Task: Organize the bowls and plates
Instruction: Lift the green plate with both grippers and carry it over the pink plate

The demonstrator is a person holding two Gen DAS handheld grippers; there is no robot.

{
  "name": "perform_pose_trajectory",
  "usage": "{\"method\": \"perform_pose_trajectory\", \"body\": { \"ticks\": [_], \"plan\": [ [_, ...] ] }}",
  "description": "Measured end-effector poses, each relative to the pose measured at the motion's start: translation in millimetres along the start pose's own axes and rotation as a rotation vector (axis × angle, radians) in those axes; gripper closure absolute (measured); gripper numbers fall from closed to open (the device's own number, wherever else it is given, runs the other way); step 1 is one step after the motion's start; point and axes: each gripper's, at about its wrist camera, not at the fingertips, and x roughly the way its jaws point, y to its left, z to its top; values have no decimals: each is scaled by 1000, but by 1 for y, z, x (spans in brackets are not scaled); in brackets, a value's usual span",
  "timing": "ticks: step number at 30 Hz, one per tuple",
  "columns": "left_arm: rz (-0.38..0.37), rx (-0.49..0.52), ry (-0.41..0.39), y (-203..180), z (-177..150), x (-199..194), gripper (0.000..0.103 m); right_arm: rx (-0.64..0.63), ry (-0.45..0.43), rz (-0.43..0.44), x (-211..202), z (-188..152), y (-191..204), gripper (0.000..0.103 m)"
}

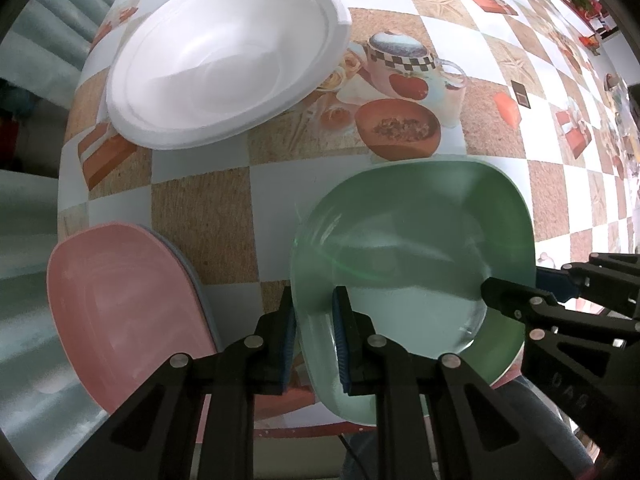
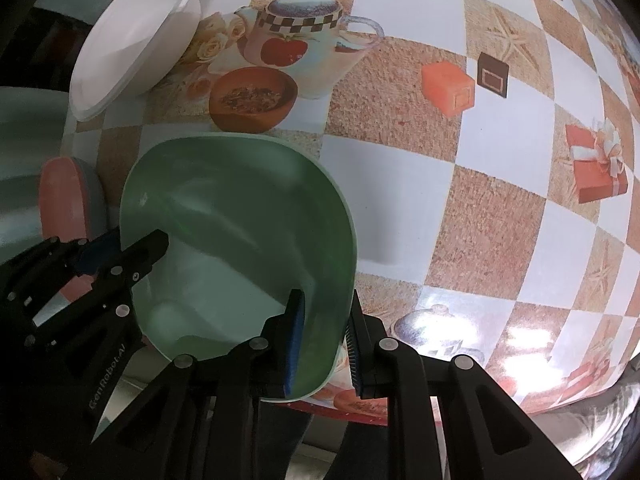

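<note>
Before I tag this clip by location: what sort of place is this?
Probably a home kitchen or dining table: a printed tablecloth with teapots and gift boxes, a green plate held by both grippers, a white foam plate, a pink plate.

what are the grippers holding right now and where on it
Both hold the green plate by its rim: the left gripper on its left edge, the right gripper on the opposite edge.

Green plate (image 1: 420, 240), glossy; pink plate (image 1: 120, 312) over a blue one; white bowl (image 1: 224, 64); checkered tan-and-white tablecloth (image 2: 500, 200), teapot prints; black grippers, blue pads (image 2: 297, 340).
</note>
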Motion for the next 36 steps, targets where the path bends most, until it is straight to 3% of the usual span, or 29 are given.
{"method": "perform_pose_trajectory", "body": {
  "ticks": [24, 36],
  "plan": [
    [-3, -33, -79, 20, -14, -54, 84, -41, -27, 27, -52, 0, 1, 81],
    [15, -148, -129, 58, -36, -86, 84, -145, -44, 35, -74, 0, 34, 80]
  ]
}}
